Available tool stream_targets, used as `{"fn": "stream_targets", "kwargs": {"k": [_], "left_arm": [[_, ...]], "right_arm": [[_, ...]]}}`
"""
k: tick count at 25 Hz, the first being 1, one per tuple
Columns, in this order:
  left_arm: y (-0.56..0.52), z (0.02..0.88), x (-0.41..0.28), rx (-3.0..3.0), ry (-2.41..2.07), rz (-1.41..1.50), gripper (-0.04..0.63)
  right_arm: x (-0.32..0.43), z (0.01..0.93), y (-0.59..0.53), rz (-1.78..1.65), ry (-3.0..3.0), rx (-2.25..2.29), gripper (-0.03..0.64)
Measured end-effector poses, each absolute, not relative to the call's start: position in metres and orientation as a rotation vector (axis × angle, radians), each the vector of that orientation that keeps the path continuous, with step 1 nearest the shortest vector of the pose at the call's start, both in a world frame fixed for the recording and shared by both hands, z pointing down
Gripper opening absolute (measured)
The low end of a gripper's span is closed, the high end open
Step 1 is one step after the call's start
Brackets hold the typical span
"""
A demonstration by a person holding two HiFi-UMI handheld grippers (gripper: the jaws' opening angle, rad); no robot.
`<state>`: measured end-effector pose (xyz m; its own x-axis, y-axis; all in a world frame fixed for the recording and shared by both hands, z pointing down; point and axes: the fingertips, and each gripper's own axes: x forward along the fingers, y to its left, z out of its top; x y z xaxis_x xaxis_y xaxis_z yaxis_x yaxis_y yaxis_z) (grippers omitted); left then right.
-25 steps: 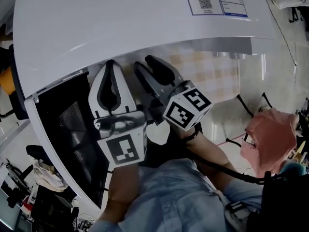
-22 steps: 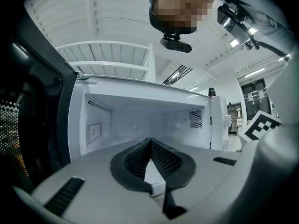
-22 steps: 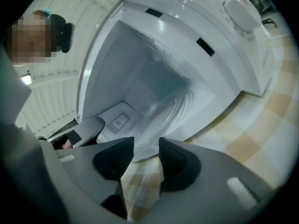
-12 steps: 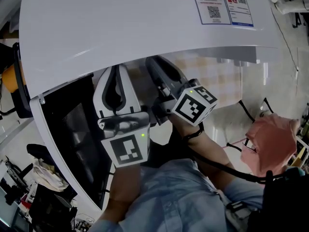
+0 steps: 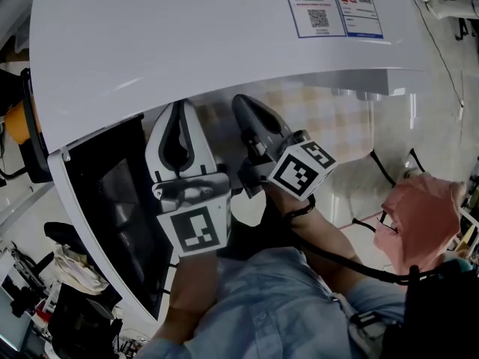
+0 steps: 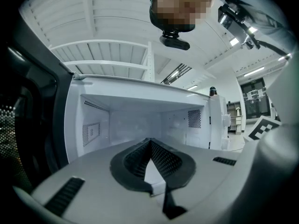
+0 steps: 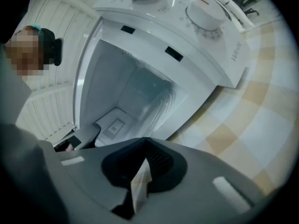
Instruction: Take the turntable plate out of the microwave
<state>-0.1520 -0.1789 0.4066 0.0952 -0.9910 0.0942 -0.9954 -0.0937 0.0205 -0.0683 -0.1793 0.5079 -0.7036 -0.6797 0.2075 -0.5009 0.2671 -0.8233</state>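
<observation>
The white microwave [image 5: 187,43] stands with its door [image 5: 105,200] swung open to the left. On the cavity floor lies the glassy turntable plate [image 7: 152,99], pale and ribbed. Both grippers point into the cavity mouth, side by side. My left gripper [image 5: 178,109] [image 6: 150,142] is shut, its pads meeting on nothing, and it hides the cavity floor from its own view. My right gripper [image 5: 245,103] [image 7: 145,141] has just been closing and is now shut, with nothing seen between its jaws. The plate lies beyond its tips.
The control panel with two knobs [image 7: 205,13] is beside the cavity. A checkered surface [image 5: 329,118] lies under the microwave. A pink cloth [image 5: 419,215] is at the right. The left gripper's tip [image 7: 84,135] shows in the right gripper view.
The right gripper's two fingers stood apart a second ago and have come together. It has rolled slightly. The left gripper has kept still.
</observation>
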Motion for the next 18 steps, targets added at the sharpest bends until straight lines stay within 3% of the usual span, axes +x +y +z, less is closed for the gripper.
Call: {"fn": "stream_targets", "kwargs": {"k": [2, 7, 11, 18], "left_arm": [[-0.178, 0.406, -0.151, 2.260, -2.053, 0.091, 0.008], [-0.181, 0.404, -0.150, 2.251, -2.043, 0.097, 0.008], [-0.185, 0.402, -0.153, 2.237, -2.042, 0.101, 0.008], [-0.192, 0.399, -0.160, 2.206, -2.051, 0.098, 0.008]], "right_arm": [[-0.068, 0.507, -0.181, -1.433, 2.331, -1.095, 0.006], [-0.077, 0.501, -0.189, -1.500, 2.269, -1.002, 0.127], [-0.082, 0.505, -0.197, -1.573, 2.211, -0.981, 0.129], [-0.082, 0.508, -0.202, -1.660, 2.097, -0.931, 0.062]]}}
